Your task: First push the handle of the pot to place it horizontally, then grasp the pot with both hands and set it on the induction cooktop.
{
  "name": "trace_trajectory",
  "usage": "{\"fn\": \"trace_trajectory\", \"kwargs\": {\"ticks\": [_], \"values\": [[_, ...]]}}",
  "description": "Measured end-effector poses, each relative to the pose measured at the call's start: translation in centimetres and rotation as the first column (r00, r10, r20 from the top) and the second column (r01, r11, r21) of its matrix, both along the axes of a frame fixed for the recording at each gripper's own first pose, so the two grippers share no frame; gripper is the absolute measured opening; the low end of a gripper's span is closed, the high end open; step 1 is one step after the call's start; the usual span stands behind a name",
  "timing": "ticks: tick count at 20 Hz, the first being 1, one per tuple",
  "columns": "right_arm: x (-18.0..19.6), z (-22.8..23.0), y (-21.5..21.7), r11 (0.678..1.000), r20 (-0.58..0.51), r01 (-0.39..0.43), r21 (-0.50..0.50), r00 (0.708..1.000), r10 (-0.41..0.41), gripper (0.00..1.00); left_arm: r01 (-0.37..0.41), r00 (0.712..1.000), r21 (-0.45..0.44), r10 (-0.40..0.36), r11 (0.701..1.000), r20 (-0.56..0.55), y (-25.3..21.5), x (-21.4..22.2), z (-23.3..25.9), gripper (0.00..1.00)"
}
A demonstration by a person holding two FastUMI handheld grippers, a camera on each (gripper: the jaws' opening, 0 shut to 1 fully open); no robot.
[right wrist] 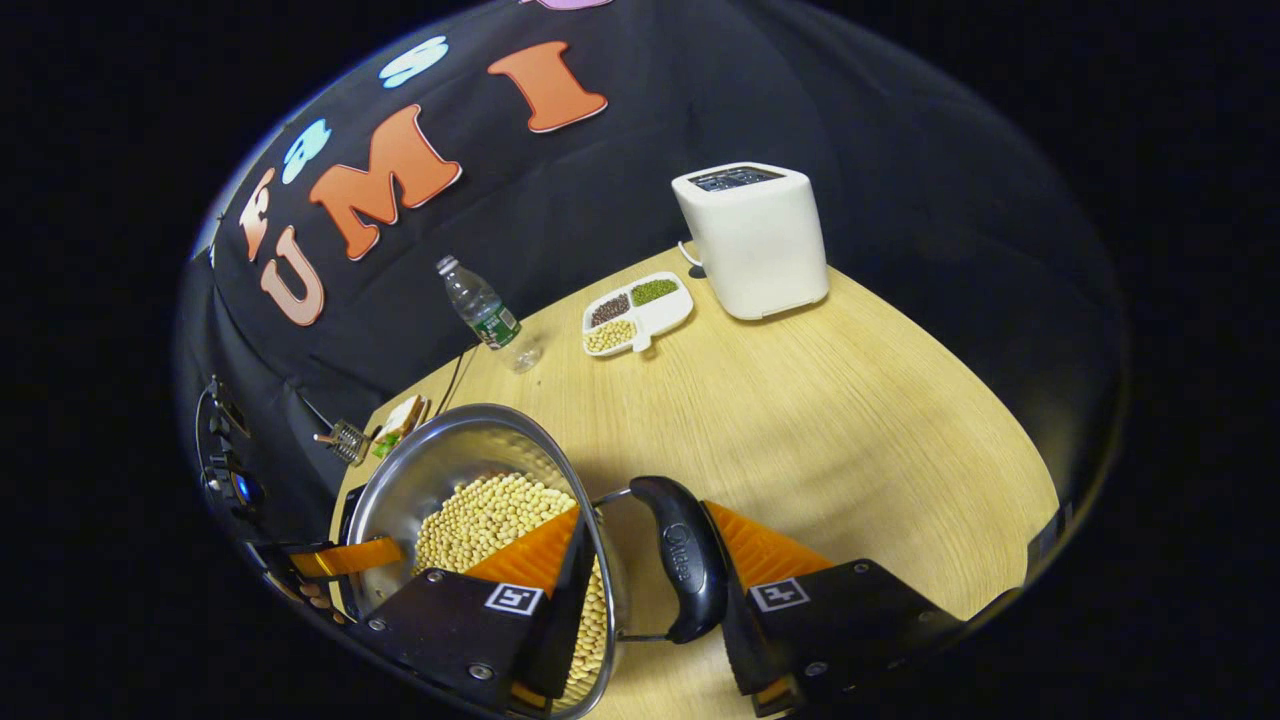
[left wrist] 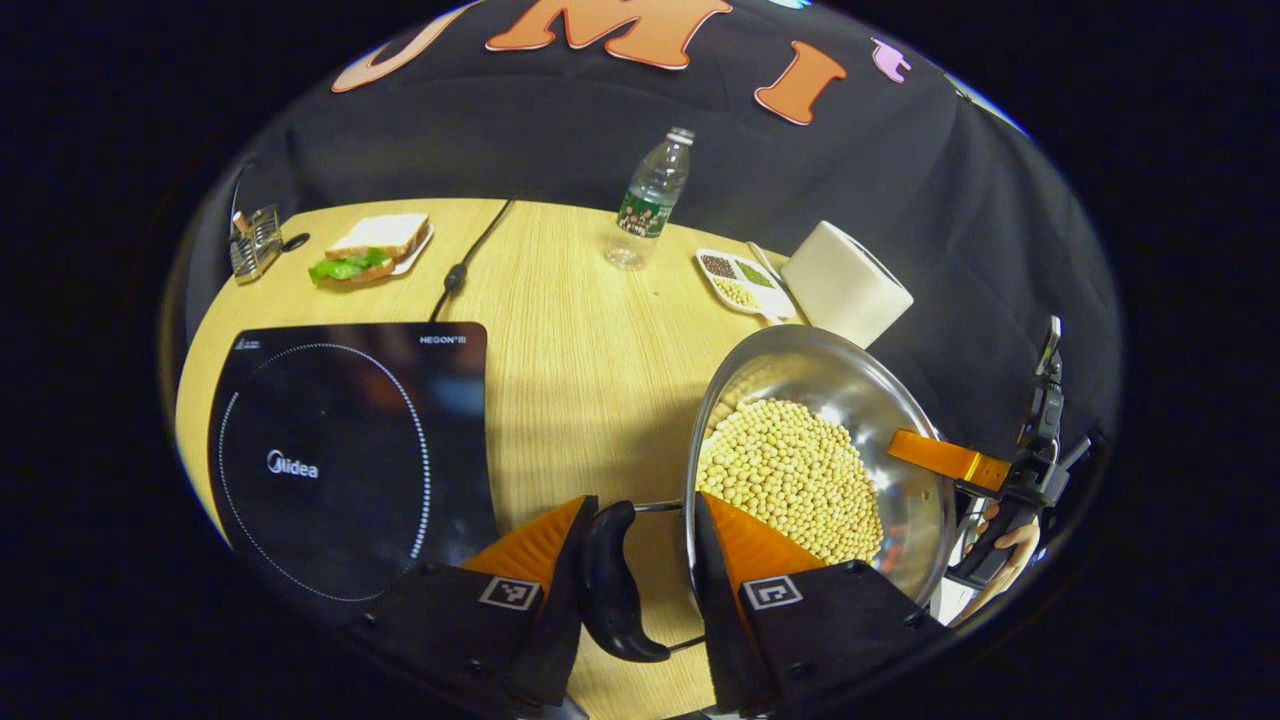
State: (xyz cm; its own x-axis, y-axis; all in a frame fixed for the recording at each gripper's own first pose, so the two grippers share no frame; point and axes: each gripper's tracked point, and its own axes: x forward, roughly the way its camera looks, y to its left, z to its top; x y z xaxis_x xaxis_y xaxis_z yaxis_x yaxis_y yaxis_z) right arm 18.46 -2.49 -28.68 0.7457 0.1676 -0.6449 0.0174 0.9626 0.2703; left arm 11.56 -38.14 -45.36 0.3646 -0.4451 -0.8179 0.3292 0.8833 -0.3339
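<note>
Your left gripper [left wrist: 640, 560] straddles one black curved side handle [left wrist: 612, 585] of the round stainless-steel pot [left wrist: 900, 420]: the handle sits in the gap between the two fingers, one finger on its outer side and the other over the pot's rim, reaching in above the pale soybeans [left wrist: 790, 475] that fill the pot. Whether both fingers actually press on anything, you cannot tell.

Your right gripper [right wrist: 645, 570] stands the same way at the opposite black handle [right wrist: 685, 565], with one finger inside the rim of the pot [right wrist: 440, 450] above the soybeans [right wrist: 490, 515] and the other just beside the handle's outer face; a firm clamp cannot be confirmed there either.

The pot rests on the light wooden table [left wrist: 580, 340], just beside the flat black induction cooktop [left wrist: 340, 450], not on it.

Farther back in the left gripper view lie a white compartment dish of beans [left wrist: 740, 280], a white roll of paper [left wrist: 845, 280], a clear plastic water bottle [left wrist: 650, 200], a sandwich with lettuce on a plate [left wrist: 370, 250] and a small metal rack [left wrist: 255, 240]. In the right gripper view a white toaster [right wrist: 750, 240] stands at the far edge.
</note>
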Motion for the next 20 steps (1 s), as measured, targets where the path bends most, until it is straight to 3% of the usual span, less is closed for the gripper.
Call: {"fn": "trace_trajectory", "kwargs": {"ticks": [5,10,20], "values": [[-1.1,2.9,3.8,0.999,0.017,-0.034,0.011,0.999,0.033,0.60,-0.028,0.999,-0.008,0.028,1.000,0.028,2.4,0.1,2.8,0.59],[-2.4,5.0,9.4,0.996,0.028,-0.088,0.006,0.996,0.088,0.60,-0.082,0.996,-0.025,0.083,0.996,0.043,8.1,0.3,5.9,0.60],[-4.5,5.3,24.0,0.978,0.008,-0.206,0.010,0.978,0.206,0.57,-0.206,0.977,-0.027,0.208,0.978,0.043,23.6,2.3,8.0,0.59]]}}
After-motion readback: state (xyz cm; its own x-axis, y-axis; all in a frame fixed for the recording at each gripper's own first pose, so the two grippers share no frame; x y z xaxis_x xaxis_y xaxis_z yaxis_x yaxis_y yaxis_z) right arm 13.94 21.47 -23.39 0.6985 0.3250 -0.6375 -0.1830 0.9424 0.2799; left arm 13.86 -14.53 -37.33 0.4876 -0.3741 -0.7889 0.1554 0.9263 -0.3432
